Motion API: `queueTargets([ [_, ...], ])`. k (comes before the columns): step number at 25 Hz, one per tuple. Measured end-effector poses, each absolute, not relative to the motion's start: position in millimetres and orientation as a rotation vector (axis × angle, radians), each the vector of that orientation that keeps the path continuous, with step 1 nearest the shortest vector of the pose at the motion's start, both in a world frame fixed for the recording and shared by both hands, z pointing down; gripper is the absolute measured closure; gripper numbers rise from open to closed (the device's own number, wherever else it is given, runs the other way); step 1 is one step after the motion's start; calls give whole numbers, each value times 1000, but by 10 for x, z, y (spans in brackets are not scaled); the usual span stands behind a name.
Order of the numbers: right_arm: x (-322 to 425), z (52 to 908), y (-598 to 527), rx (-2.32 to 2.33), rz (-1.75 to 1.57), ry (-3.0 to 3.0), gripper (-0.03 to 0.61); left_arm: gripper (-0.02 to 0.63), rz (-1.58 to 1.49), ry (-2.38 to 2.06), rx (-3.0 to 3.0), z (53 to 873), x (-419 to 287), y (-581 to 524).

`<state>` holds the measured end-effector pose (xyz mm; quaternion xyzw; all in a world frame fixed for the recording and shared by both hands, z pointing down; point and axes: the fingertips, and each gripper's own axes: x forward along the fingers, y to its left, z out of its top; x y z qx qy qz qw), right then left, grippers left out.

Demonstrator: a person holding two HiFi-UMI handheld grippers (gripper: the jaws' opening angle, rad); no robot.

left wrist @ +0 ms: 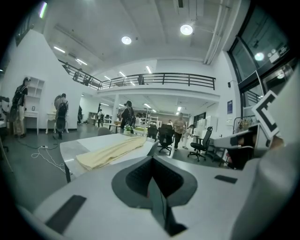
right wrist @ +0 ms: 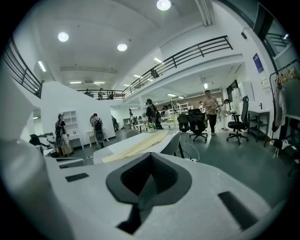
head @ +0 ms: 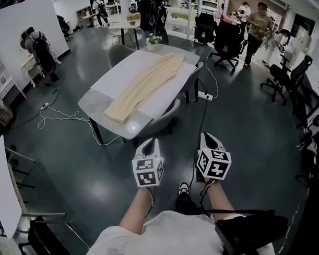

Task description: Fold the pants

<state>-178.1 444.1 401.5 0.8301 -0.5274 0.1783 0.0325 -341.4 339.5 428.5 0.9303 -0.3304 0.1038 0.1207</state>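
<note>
Head view: cream pants (head: 145, 86) lie stretched from the worktop's (head: 108, 79) near corner toward its far edge, well apart from the left gripper (head: 148, 144) and right gripper (head: 209, 137).
Left gripper view: fingers (left wrist: 136, 178) pressed together, pants ahead.
Right gripper view: fingers (right wrist: 136, 178) pressed together, pants ahead.

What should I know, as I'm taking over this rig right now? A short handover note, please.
Left gripper: fingers shut, empty, in the air short of the table.
Right gripper: the same, beside it.
Pants: cream, stretched out in a long strip on the table, touched by neither gripper.
Done: no crosswise fold shows yet.
Left: step up to the table, grasp the pants and fold them.
</note>
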Motion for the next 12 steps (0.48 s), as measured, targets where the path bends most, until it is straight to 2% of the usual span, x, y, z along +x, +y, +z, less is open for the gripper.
queueTargets([
  [12,-131,3810,3267,2484,528,-1722,586,609,287,-1015,2729,4055,-1708,2361],
])
